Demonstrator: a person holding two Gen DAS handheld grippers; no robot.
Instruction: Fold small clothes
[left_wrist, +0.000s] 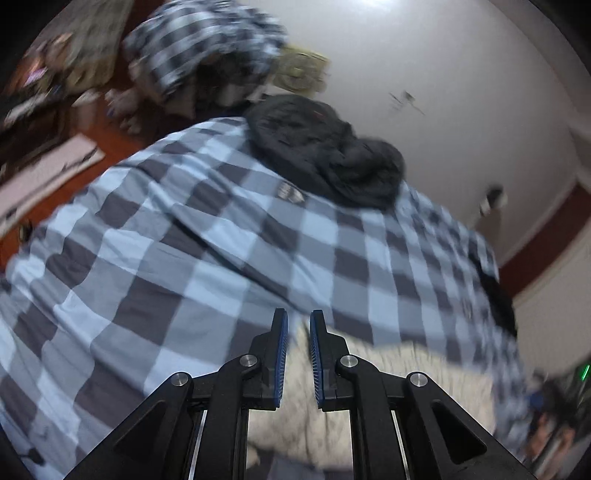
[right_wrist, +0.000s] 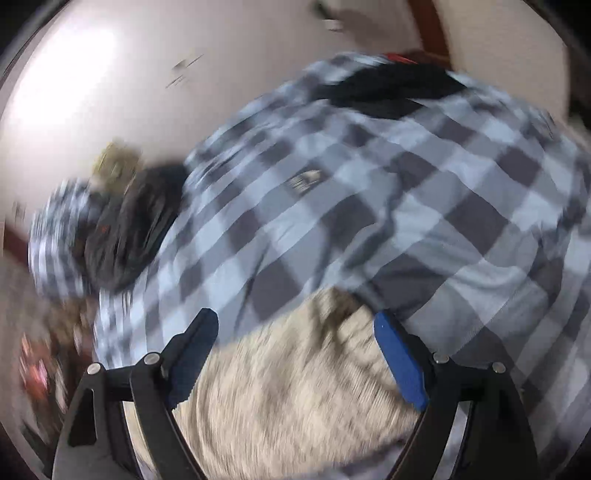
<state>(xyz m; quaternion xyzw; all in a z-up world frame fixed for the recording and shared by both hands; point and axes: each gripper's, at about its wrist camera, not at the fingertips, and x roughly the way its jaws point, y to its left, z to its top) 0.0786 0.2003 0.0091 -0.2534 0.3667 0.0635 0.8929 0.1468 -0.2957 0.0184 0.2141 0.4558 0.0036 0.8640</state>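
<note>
1. Left gripper (left_wrist: 296, 325) is pretty much closed, cream garment (left_wrist: 369, 398) in the narrow gap between its pads.
2. Right gripper (right_wrist: 295, 325) is spread wide, just over that garment (right_wrist: 295, 387), not pinching.
3. Under it: checked blanket (left_wrist: 207, 236).
4. Farther back, black clothes (left_wrist: 325, 151).

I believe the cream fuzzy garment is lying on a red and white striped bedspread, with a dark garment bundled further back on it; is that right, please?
Not quite: the bedspread is checked in pale blue and dark grey, not striped red and white, as the left wrist view shows. The rest holds: the cream fuzzy garment lies on it, and the dark garment sits bundled further back.
</note>
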